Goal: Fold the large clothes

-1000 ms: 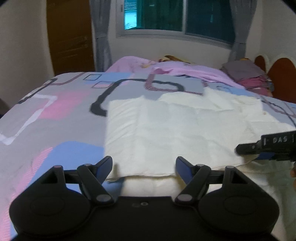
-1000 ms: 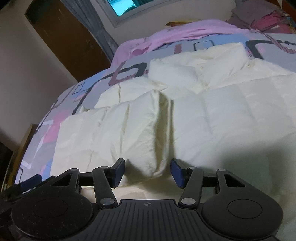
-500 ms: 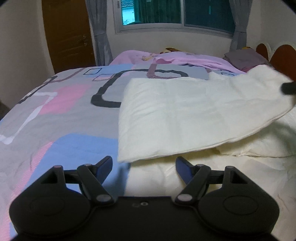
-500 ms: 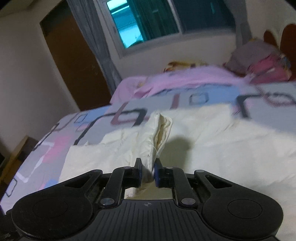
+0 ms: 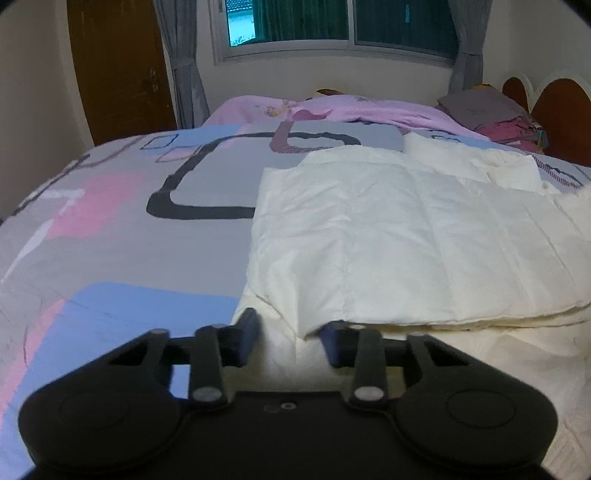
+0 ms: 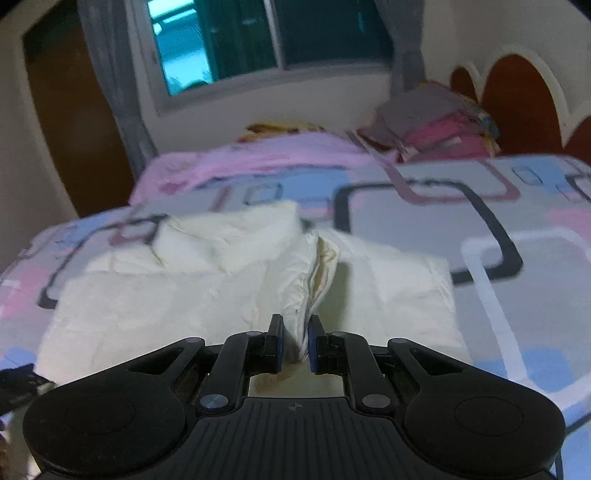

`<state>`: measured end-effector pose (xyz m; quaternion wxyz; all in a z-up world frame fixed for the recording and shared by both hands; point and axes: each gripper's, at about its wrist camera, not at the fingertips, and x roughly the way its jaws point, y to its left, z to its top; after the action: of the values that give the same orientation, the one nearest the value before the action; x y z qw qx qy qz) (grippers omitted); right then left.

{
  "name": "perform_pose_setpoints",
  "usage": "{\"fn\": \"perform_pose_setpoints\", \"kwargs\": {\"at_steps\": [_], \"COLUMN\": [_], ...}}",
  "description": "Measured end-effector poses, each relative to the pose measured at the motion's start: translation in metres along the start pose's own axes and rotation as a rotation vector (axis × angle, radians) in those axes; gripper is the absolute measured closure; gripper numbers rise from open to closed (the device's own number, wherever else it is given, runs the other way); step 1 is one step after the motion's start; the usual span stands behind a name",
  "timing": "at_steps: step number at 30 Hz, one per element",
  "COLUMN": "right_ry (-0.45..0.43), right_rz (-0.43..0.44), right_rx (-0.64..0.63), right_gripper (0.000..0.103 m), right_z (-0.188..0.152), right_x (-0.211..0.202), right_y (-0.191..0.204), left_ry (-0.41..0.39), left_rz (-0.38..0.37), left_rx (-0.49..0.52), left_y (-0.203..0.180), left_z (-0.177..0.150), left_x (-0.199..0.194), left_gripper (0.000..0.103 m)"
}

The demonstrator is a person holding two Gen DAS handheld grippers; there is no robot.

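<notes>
Domestic bedroom. A bed with a grey, pink and blue patterned cover (image 5: 110, 229) fills the view; a scalloped brown headboard (image 6: 517, 107), grey-curtained sliding window (image 5: 332, 26), brown wooden door (image 5: 118, 66) and stacked folded linens (image 6: 436, 125) surround it.

The left gripper (image 5: 288, 338) sits level with jaws apart (moderately wide), while the right gripper (image 6: 295, 347) is pinched nearly closed.
</notes>
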<state>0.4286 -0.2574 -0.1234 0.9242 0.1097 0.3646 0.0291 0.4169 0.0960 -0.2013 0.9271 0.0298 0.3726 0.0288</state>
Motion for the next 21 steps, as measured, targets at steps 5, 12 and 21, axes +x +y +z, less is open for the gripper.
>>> {"fn": "perform_pose_setpoints", "kwargs": {"at_steps": [5, 12, 21], "right_ry": [0.069, -0.005, -0.087], "right_rz": [-0.034, -0.056, -0.03], "right_rx": [0.001, 0.004, -0.066], "right_gripper": [0.09, 0.09, 0.089], "right_z": [-0.016, -0.01, 0.017], "right_x": [0.019, -0.009, -0.002], "right_y": [-0.011, -0.014, 0.017], "left_ry": [0.019, 0.025, -0.044], "left_rz": [-0.019, -0.076, -0.118], "left_rx": [0.002, -0.033, -0.116], "left_y": [-0.001, 0.024, 0.02], "left_z": [0.0, 0.001, 0.038], "left_x": [-0.001, -0.025, -0.034], "left_gripper": [0.073, 0.066, 0.064]}}
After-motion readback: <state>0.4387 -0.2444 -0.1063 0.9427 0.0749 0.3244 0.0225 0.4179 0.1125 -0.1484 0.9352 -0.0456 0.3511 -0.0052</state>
